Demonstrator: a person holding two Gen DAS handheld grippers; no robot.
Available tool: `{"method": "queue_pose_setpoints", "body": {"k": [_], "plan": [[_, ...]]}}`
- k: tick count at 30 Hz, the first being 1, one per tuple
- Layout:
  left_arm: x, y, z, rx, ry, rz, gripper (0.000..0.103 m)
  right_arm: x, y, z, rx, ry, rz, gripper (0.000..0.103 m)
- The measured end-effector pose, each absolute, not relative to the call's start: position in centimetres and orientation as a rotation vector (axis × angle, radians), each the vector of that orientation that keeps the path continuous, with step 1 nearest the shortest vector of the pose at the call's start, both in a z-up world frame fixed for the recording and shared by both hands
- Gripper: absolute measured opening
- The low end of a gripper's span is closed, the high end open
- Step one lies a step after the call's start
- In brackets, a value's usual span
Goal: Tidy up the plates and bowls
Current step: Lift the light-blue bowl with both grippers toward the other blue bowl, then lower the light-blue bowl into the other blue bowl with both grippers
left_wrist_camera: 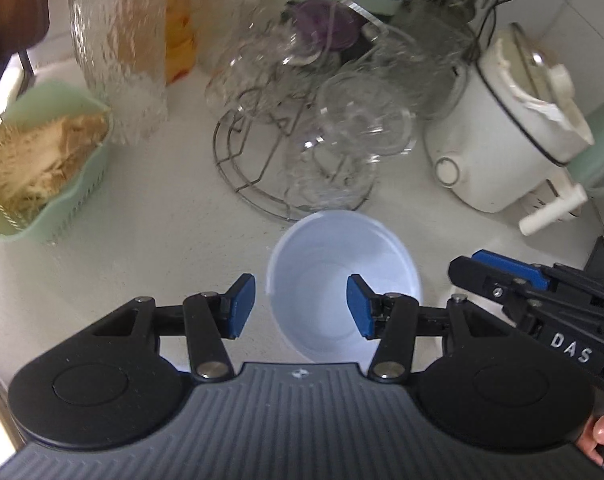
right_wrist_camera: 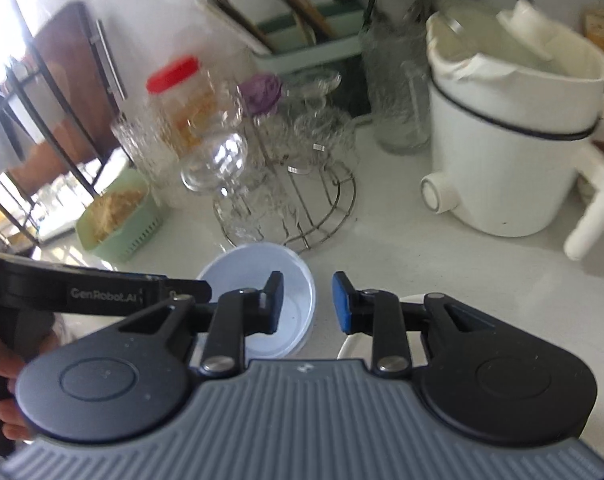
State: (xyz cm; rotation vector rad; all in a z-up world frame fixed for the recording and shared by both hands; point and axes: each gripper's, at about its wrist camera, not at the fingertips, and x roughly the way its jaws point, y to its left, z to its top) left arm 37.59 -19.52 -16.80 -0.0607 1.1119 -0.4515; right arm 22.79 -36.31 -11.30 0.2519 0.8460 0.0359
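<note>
Left wrist view: white countertop (left_wrist_camera: 150, 216) is seen crowded at the back. Largest item noted is the white cooker pot (left_wrist_camera: 514, 128) at right, then the wire rack (left_wrist_camera: 290, 160) loaded with clear glasses, the green basket (left_wrist_camera: 42, 160) at left, and the red-lidded jar (right_wrist_camera: 182, 100) behind it. Pale blue-white bowl (left_wrist_camera: 342, 280) is set upright on the counter, just in front of the rack, apparently empty. Left gripper (left_wrist_camera: 301, 306) is held with jaws apart, its right pad inside the bowl's mouth and its left pad outside the rim, nothing clamped. Right gripper (right_wrist_camera: 307, 302) is likewise spread wide, beside the bowl's right edge, gripping nothing; a white rim, possibly a plate, is partly hidden under it. Bowl is judged light, thin-walled plastic or melamine, stiff but smooth and slippery. Hold is best taken across the near wall at the rim, one pad in, one out. Too hard a squeeze may tip it.
</note>
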Motion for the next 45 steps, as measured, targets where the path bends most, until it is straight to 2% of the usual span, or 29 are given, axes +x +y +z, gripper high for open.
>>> {"method": "queue_pose_setpoints", "body": {"k": [5, 13, 15, 45], "plan": [[38.7, -19.5, -18.6, -0.056, 1.128, -0.472, 0.055, 24.6, -36.0, -13.2, 0.241, 0.875, 0.032, 0.030], [38.9, -19.8, -20.3, -0.072, 1.151, -0.493, 0.030, 26.1, -34.9, -15.5, 0.168, 0.933, 0.008, 0.030], [39.0, -20.1, -20.5, -0.068, 1.146, -0.495, 0.025, 26.2, -34.8, -15.8, 0.168, 0.940, 0.011, 0.027], [35.5, -17.8, -12.1, -0.127, 1.066, -0.545, 0.025, 21.6, -34.2, -8.2, 0.344, 0.823, -0.013, 0.025]]}}
